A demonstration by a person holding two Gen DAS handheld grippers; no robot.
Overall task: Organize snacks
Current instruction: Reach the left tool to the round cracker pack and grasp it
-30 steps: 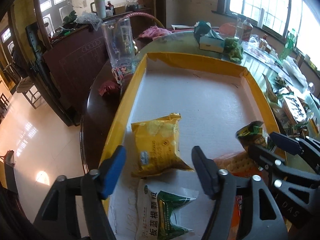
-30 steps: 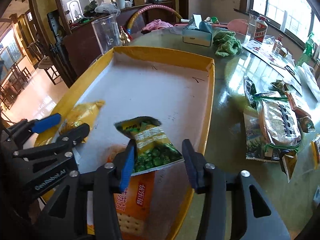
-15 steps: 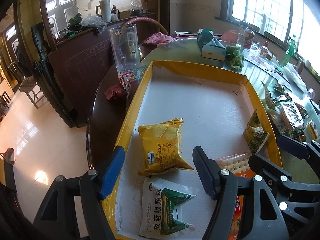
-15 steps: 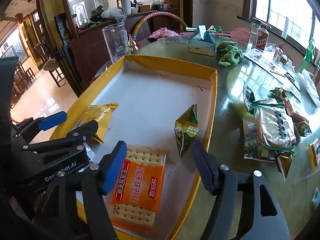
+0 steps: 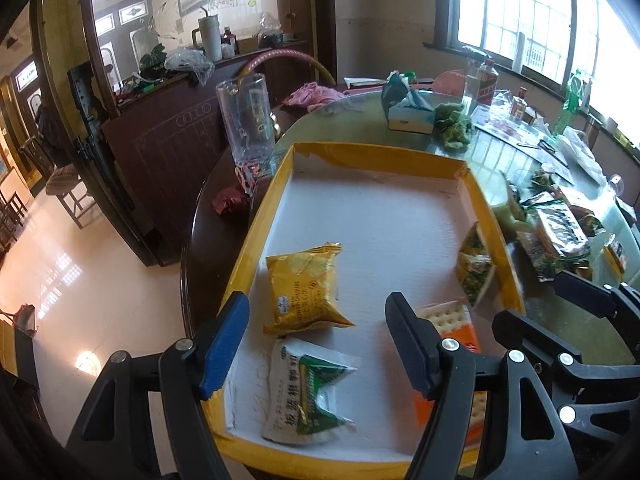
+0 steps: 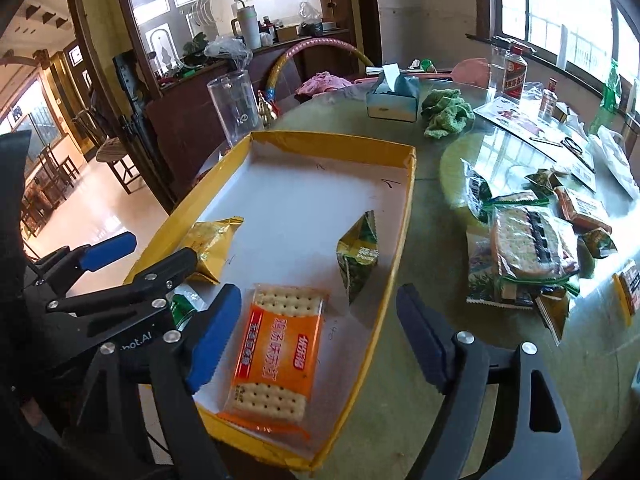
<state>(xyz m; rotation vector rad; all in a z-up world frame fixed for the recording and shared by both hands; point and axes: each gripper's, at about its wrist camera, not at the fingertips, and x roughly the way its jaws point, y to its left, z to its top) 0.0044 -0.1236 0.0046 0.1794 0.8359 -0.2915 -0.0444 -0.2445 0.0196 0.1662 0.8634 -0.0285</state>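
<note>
Left gripper (image 5: 316, 344): I see my jaws spread wide with nothing between them, hanging above the near end of the tray.
Right gripper (image 6: 308, 336): my jaws have just been opening and now stand wide; nothing is gripped, and the cracker pack lies below them in the tray.
Tray (image 6: 332, 142): a shallow rectangular box with yellow walls and a white floor, resting on the table near its left edge.
White and green pouch (image 5: 308, 392): crumpled, printed with green characters, lying in the tray's near left corner.
Cracker pack (image 6: 276, 352): a flat rectangular sleeve with an orange band and pale dotted crackers showing at both ends, lying at the tray's near edge, right of the pouch.
Yellow packet (image 5: 306, 288): a puffy, glossy pillow bag with crimped ends, just beyond the pouch, near the tray's left wall.
Green packet (image 6: 358, 256): small, green and gold, standing on edge and leaning, close to the tray's right wall.
Loose snacks (image 6: 528, 248): a heap of green, clear and orange wrappers on the glass tabletop, to the right of the tray and apart from it.
Table (image 6: 420, 240): round with a greenish glass top.
Clear tumbler (image 6: 234, 108): tall, standing beyond the tray's far left corner.
Tissue box (image 6: 392, 98): teal, beyond the tray's far wall.
Green cloth (image 6: 446, 114): bunched, just right of the tissue box.
</note>
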